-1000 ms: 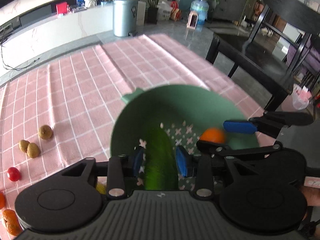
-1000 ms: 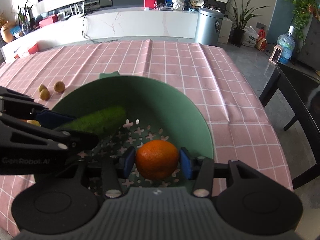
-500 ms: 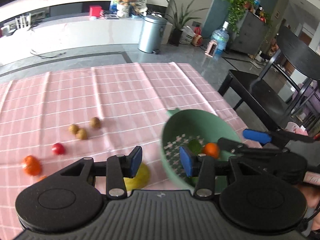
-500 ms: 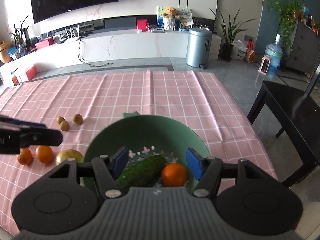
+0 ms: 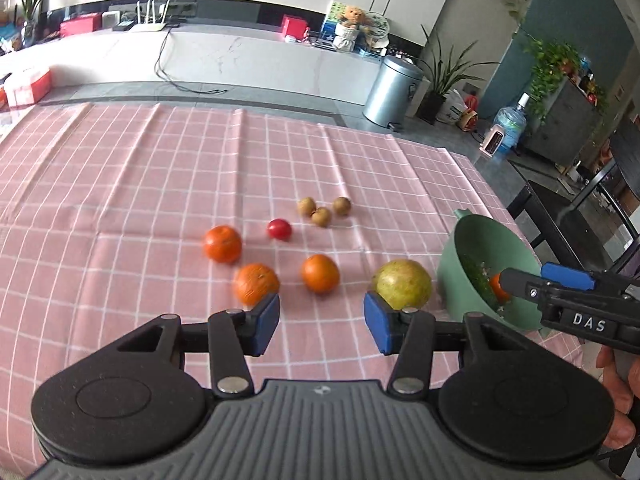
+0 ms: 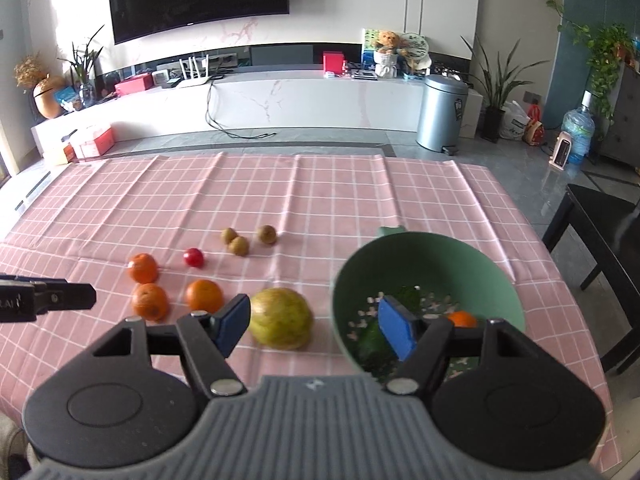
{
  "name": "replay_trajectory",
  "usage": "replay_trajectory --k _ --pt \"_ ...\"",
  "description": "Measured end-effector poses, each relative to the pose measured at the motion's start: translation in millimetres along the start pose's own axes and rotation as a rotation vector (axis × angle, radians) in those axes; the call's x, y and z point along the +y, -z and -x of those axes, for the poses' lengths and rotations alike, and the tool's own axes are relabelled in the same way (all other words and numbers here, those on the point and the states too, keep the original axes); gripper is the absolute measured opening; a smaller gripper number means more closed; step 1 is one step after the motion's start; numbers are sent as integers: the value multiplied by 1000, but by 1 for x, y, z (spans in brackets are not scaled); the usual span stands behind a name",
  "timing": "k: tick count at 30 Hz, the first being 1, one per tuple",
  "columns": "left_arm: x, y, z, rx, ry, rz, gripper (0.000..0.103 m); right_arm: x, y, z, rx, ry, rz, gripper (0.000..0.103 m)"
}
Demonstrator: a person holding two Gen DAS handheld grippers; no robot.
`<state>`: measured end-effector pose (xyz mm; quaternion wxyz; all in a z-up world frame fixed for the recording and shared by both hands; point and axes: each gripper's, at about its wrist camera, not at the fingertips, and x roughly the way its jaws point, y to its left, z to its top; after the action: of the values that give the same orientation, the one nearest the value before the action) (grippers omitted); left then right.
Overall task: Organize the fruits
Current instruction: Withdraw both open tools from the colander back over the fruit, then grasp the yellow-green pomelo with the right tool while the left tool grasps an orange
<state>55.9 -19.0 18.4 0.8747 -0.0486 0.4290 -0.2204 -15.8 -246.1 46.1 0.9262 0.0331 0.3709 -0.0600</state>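
Green colander sits on the bench's right side, near the right edge of the pink checked cloth; small tab handle on its far rim, star-cut holes in the base. Inside: a dark green cucumber and one orange, partly hidden by the right tongs.

Loose fruit lies left of the colander. A big yellow-green round fruit is just beside its wall; can't tell if touching. Then 3 oranges in a loose cluster, a small red tomato behind them, and 3 small brown fruits farther back, two of them touching.

Left tongs are spread wide w/ nothing between them, above the cloth in front of the oranges. Right tongs are also spread wide, nothing pinched; the right pad is over the colander's bowl, the left pad beside the yellow-green fruit.

Bare cloth covers the far half and far-left side of the bench. A dark chair stands just off the right edge.
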Motion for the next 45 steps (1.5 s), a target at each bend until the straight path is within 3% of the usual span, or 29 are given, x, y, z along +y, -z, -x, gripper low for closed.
replay_trajectory --k 9,17,34,39,45 --pt "34 24 9 -8 -23 -33 58 49 9 -13 28 -37 62 67" --pt "53 34 -12 32 -38 2 58 67 20 -43 71 -50 66 67" --pt "28 33 -68 125 -6 -50 58 38 24 -91 120 -22 57 67" --pt "31 28 -74 137 -25 -48 58 45 33 -110 96 64 135 67" --pt "35 27 -82 154 -35 -43 58 45 36 -127 88 98 185 67"
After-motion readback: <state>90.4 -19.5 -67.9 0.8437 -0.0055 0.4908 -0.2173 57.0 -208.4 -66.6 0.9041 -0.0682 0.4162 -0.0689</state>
